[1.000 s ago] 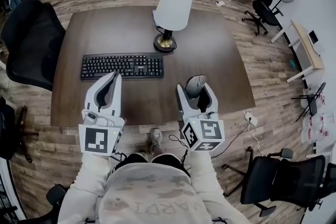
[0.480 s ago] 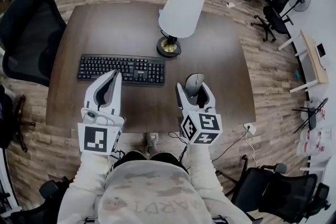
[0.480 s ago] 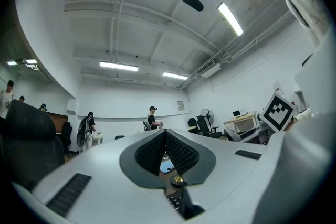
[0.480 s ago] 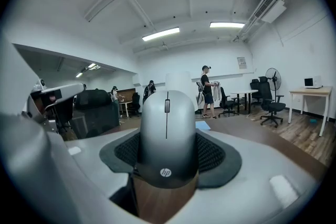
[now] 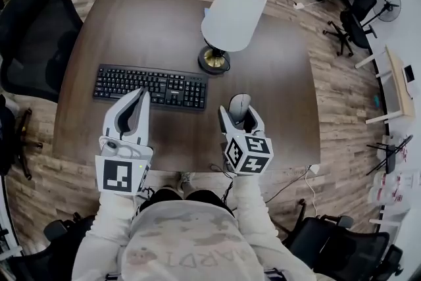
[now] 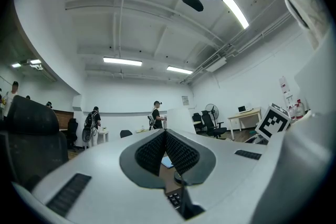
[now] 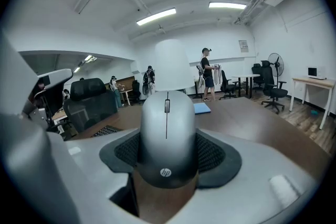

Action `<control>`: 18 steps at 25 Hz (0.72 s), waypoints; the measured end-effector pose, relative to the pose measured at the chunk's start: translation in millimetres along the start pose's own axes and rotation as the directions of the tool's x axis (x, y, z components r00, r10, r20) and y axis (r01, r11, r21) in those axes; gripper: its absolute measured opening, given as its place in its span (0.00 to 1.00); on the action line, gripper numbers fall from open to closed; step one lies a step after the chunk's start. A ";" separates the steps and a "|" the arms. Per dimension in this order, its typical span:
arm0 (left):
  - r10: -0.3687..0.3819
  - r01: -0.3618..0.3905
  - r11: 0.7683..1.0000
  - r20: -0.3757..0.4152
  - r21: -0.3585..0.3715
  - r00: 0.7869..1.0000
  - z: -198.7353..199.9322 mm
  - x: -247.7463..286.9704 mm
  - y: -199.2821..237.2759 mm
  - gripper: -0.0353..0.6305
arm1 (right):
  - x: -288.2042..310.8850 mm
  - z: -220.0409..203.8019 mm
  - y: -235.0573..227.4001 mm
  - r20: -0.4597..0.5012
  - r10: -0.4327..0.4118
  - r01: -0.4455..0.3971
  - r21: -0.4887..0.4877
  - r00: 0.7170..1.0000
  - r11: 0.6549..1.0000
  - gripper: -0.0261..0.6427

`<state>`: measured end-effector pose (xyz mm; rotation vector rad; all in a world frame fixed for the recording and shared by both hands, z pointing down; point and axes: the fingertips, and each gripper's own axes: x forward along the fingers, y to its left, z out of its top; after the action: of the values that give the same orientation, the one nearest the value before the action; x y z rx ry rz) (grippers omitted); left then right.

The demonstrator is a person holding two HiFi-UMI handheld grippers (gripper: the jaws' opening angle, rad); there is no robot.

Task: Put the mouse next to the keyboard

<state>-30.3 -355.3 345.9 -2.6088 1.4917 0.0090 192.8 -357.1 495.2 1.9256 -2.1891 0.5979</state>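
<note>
Holding mouse [image 5: 239,102] clamped in right tongs [image 5: 241,114] near right end of keyboard [image 5: 150,85], left tongs [image 5: 139,97] together, empty. Remaining: placing, releasing.

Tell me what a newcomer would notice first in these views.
The grey mouse, clamped in the right gripper near the table's front, right of the black keyboard. Then the big white lamp standing behind the keyboard. The left gripper hangs shut and empty before the keyboard.
</note>
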 end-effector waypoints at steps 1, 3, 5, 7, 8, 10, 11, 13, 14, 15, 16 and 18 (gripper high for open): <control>0.006 -0.006 1.000 -0.008 -0.007 1.000 -2.1 1.6 0.3 0.06 | 4.6 -4.2 -2.7 -0.017 -0.001 0.001 0.005 1.000 1.000 0.50; 0.014 -0.014 1.000 -0.020 -0.008 1.000 -6.7 4.4 1.2 0.06 | 14.0 -13.4 -8.3 -0.050 -0.003 0.004 0.018 0.999 1.000 0.50; 0.016 -0.016 1.000 -0.023 0.002 1.000 -10.7 6.5 2.3 0.06 | 23.1 -22.8 -12.9 -0.078 -0.003 0.006 0.033 0.997 0.999 0.50; 0.021 -0.021 1.000 -0.029 0.002 0.999 -14.0 8.4 3.8 0.06 | 31.3 -31.1 -16.6 -0.102 -0.001 0.006 0.046 0.995 0.999 0.50; 0.025 -0.025 1.000 -0.032 0.001 0.999 -15.3 9.3 4.4 0.06 | 35.1 -34.9 -18.6 -0.114 -0.001 0.006 0.049 0.994 0.999 0.50; 0.032 -0.032 0.999 -0.040 -0.001 0.999 -17.6 10.4 4.1 0.06 | 41.4 -42.6 -23.2 -0.138 -0.001 0.008 0.052 0.990 0.999 0.50; 0.036 -0.036 0.999 -0.045 0.000 0.998 -18.6 10.6 3.4 0.06 | 44.0 -46.5 -25.9 -0.151 -0.001 0.009 0.053 0.989 0.999 0.50; 0.044 -0.044 0.999 -0.051 0.001 0.998 -20.0 10.9 2.9 0.06 | 49.6 -54.3 -30.7 -0.178 -0.004 0.013 0.051 0.984 0.999 0.50; 0.048 -0.047 0.999 -0.052 0.001 0.998 -21.0 11.1 3.6 0.06 | 53.1 -58.2 -32.4 -0.191 -0.004 0.014 0.051 0.982 0.999 0.50; 0.052 -0.052 0.999 -0.054 0.001 0.997 -22.2 11.6 4.8 0.06 | 57.3 -62.1 -33.8 -0.204 -0.005 0.015 0.051 0.979 0.999 0.50; 0.055 -0.055 0.998 -0.056 0.000 0.997 -23.5 12.2 6.2 0.06 | 61.8 -65.9 -35.0 -0.217 -0.005 0.017 0.051 0.976 0.999 0.50; 0.061 -0.061 0.998 -0.065 -0.001 0.996 -26.0 13.7 8.3 0.06 | 70.7 -72.4 -37.7 -0.241 -0.008 0.020 0.049 0.971 0.999 0.50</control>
<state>-32.1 -374.4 369.7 -2.5885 1.5934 -0.0688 208.9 -396.0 594.7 1.7840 -2.0267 0.8450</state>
